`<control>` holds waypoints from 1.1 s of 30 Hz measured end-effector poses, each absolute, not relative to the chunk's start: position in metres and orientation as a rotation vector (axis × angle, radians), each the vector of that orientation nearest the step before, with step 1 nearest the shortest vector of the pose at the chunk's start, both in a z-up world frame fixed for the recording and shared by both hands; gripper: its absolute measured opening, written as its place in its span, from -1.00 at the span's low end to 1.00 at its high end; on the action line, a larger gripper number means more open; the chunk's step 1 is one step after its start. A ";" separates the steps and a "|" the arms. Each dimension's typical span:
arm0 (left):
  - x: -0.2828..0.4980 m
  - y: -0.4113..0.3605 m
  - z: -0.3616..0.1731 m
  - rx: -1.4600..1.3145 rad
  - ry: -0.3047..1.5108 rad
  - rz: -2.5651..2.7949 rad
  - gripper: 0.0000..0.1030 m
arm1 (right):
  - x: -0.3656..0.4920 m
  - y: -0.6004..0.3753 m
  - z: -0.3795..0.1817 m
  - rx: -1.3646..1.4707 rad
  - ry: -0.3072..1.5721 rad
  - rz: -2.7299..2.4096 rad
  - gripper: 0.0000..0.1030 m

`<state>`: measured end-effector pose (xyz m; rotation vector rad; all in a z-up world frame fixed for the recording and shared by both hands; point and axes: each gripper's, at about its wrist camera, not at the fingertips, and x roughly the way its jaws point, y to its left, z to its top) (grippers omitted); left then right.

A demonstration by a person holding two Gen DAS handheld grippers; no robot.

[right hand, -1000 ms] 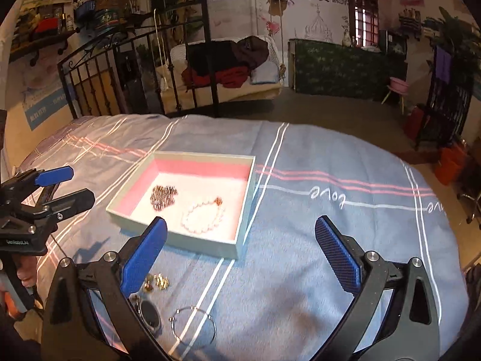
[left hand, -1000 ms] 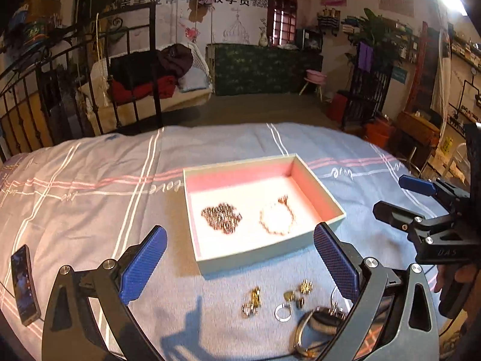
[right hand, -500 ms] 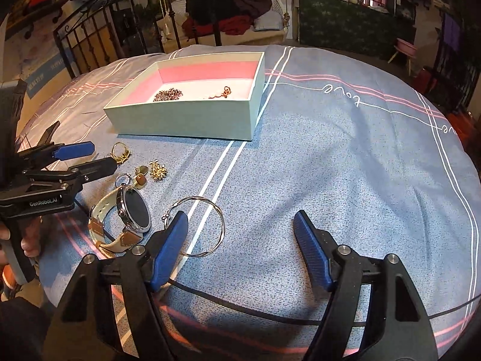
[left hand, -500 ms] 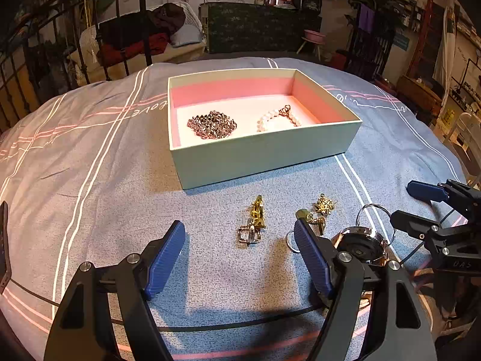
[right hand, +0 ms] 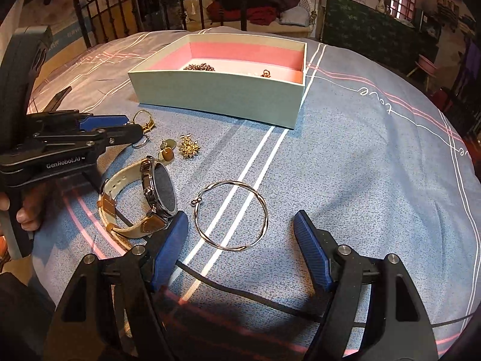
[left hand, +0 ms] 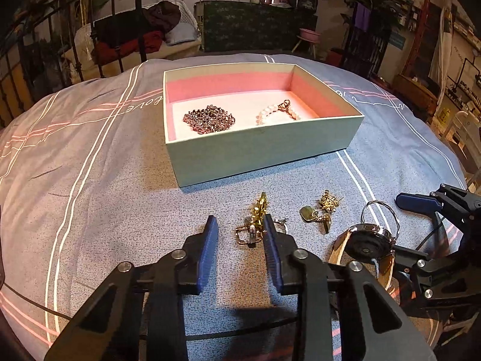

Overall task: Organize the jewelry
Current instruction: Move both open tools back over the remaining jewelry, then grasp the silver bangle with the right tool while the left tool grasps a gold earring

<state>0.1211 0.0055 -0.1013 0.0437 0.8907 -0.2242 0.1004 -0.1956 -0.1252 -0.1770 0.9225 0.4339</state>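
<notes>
My left gripper [left hand: 239,228] had just been closing around the gold clasp piece [left hand: 255,222] in front of the box [left hand: 258,147], maybe not pinching yet. My right gripper [right hand: 240,225] sat apart, straddling the wire bangle [right hand: 231,215].

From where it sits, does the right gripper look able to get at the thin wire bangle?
Probably yes. The bangle lies flat on the bedspread just ahead of the open right gripper, nothing between them. The watch beside its left finger is close.
</notes>
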 end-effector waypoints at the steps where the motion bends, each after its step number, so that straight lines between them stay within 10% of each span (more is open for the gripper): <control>1: 0.121 0.004 -0.101 0.045 0.891 -0.230 -0.48 | 0.100 -0.196 -0.125 -0.175 0.923 0.435 0.42; 14: 0.114 0.002 -0.097 0.066 0.880 -0.272 -0.49 | 0.100 -0.197 -0.124 -0.176 0.923 0.436 0.43; 24: 0.110 0.003 -0.093 0.067 0.855 -0.285 -0.91 | 0.107 -0.189 -0.127 -0.215 0.921 0.448 0.43; 28: 0.108 0.007 -0.083 0.044 0.841 -0.275 -0.91 | 0.109 -0.192 -0.125 -0.186 0.926 0.470 0.00; 33: 0.106 0.006 -0.073 0.039 0.821 -0.277 -0.91 | 0.109 -0.195 -0.123 -0.168 0.924 0.470 0.00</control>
